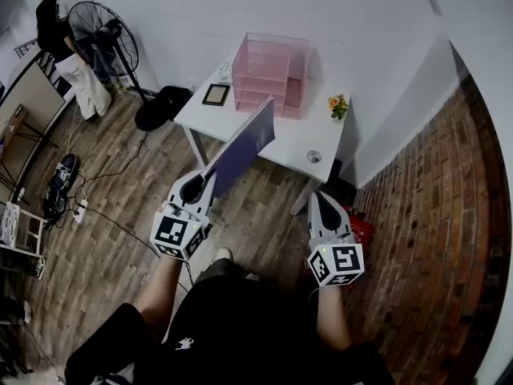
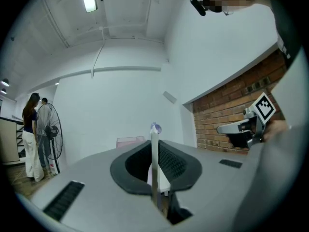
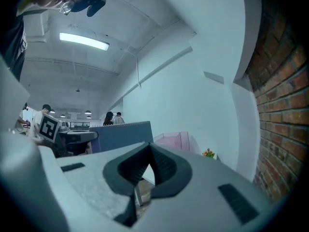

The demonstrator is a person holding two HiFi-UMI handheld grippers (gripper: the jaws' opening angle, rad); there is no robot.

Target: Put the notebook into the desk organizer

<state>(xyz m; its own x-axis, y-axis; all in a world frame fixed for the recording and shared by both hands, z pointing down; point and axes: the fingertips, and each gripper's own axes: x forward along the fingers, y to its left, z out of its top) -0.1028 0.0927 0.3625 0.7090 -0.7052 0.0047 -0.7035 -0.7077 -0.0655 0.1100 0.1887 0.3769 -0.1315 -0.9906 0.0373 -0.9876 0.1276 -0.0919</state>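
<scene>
Left gripper (image 1: 212, 172) clamps my blue notebook (image 1: 244, 145) on edge (thin side between the jaws) | right gripper (image 1: 319, 196) closed, empty | notebook held short of pink desk organizer (image 1: 272, 69) on white table (image 1: 298, 144).

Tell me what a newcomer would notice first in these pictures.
The blue-purple notebook stands out, pinched on edge in the left gripper and held out towards the white table. Behind it, the pink desk organizer sits at the table's far side. The right gripper is shut and empty, beside the left.
</scene>
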